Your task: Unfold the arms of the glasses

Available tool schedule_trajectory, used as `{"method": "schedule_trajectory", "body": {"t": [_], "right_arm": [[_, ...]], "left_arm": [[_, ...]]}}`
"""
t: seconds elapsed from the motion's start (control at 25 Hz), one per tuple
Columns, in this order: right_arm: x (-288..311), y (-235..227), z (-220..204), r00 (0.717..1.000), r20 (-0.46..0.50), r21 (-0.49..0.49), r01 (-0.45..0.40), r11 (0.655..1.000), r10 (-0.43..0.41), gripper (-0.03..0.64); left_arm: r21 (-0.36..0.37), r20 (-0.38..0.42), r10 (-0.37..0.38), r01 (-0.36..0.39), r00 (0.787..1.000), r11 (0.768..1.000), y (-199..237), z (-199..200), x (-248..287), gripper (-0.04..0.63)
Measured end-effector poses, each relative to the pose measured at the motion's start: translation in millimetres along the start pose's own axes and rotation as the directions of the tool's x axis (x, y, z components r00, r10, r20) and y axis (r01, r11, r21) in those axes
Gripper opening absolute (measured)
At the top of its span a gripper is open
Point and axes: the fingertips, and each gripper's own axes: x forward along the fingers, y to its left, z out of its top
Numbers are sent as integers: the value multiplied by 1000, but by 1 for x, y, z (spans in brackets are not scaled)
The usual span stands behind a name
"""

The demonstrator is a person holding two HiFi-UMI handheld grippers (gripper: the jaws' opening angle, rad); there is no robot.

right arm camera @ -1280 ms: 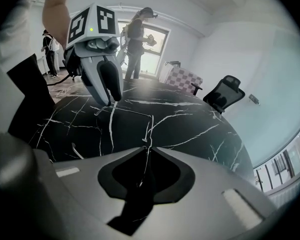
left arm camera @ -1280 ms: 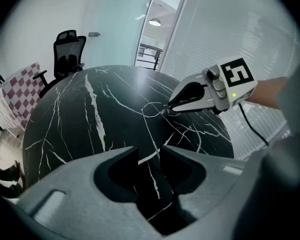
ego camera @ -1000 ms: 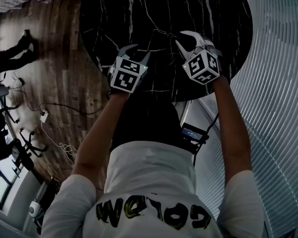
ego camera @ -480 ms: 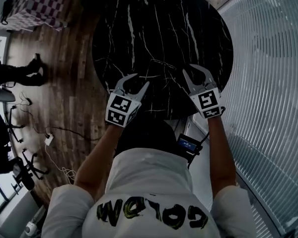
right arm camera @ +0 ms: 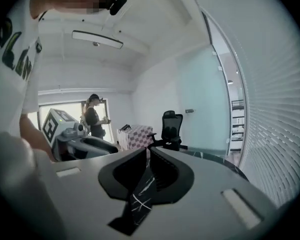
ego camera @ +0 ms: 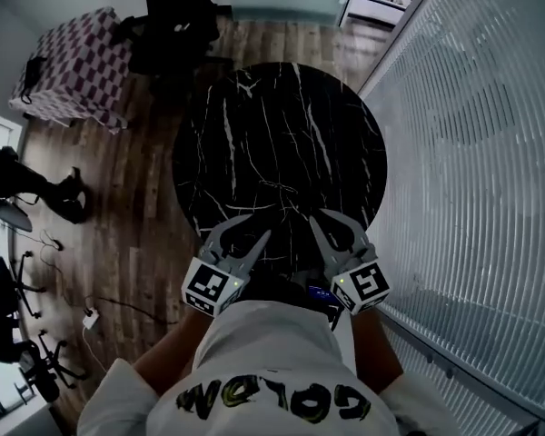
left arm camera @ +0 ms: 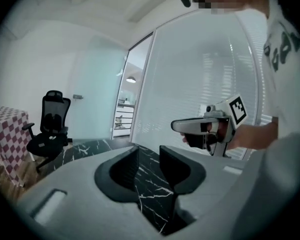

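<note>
The round black marble table [ego camera: 282, 116] with white veins lies bare from its far edge to its middle, so a gripper can sweep across there unhindered. The thin-framed glasses [ego camera: 274, 189] lie flat in the way, towards the near edge. White slatted blinds [ego camera: 472, 153] run close along the table's right edge and bound any reach on that side. A black office chair [ego camera: 173, 25] stands off the far left edge. The brown wooden floor [ego camera: 136, 198] on the left gives wide room.
</note>
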Motion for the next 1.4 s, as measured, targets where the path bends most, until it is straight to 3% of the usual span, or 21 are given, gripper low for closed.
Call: {"method": "schedule_trajectory", "body": {"t": [0.2, 0.4, 0.52, 0.68, 1.0, 1.4], "right_arm": [[-36, 35, 49, 998, 67, 81, -16, 997, 11, 23], [-54, 54, 94, 991, 130, 14, -25, 1000, 23, 18], [-60, 61, 112, 986, 165, -19, -21, 1000, 24, 18], [-67, 65, 128, 980, 200, -12, -12, 1000, 14, 8], [-77, 70, 137, 966, 258, 33, 21, 999, -29, 2], [-82, 65, 141, 957, 284, 50, 49, 998, -61, 2]], "left_arm": [[5, 80, -74, 74, 994, 997, -39, 48, -31, 101], [37, 196, -105, 99, 975, 994, -51, 97, -46, 75], [28, 211, -115, 112, 971, 993, -56, 109, -49, 60], [89, 291, -168, 149, 942, 985, -72, 140, -50, 23], [132, 310, -193, 159, 931, 978, -89, 152, -51, 5], [102, 306, -204, 181, 930, 978, -92, 158, -42, 5]]}}
